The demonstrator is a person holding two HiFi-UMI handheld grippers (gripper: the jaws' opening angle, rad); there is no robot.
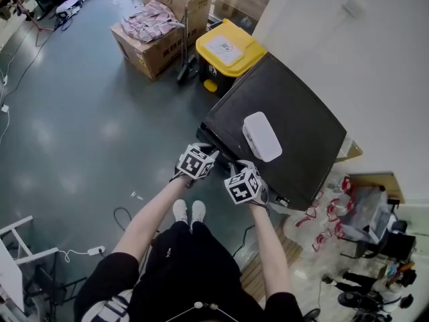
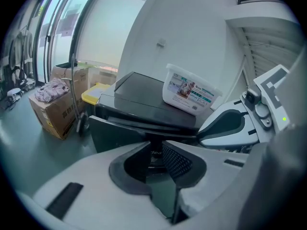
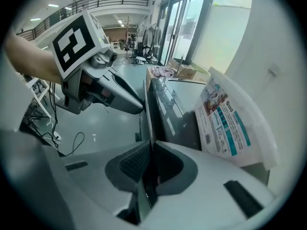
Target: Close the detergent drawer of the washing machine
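Note:
The dark washing machine [image 1: 295, 123] carries a white detergent box [image 1: 261, 136] on its lid. Its drawer front [image 2: 120, 133] stands out from the machine's upper front as a dark plate. In the right gripper view that plate [image 3: 149, 104] shows edge-on and runs between the pads of my right gripper [image 3: 151, 152], which is shut on its right end. My left gripper [image 2: 153, 150] faces the plate from the front, with a gap between its pads and nothing gripped. From the head view, the left gripper [image 1: 198, 154] and the right gripper [image 1: 242, 180] sit side by side at the machine's front edge.
A yellow-lidded bin [image 1: 228, 49] and cardboard boxes [image 1: 151, 42] with clothes stand left of and behind the machine. A white wall [image 1: 375, 59] backs it. Cables [image 1: 120, 217] lie on the grey floor, and plastic-wrapped clutter [image 1: 342, 213] fills the right.

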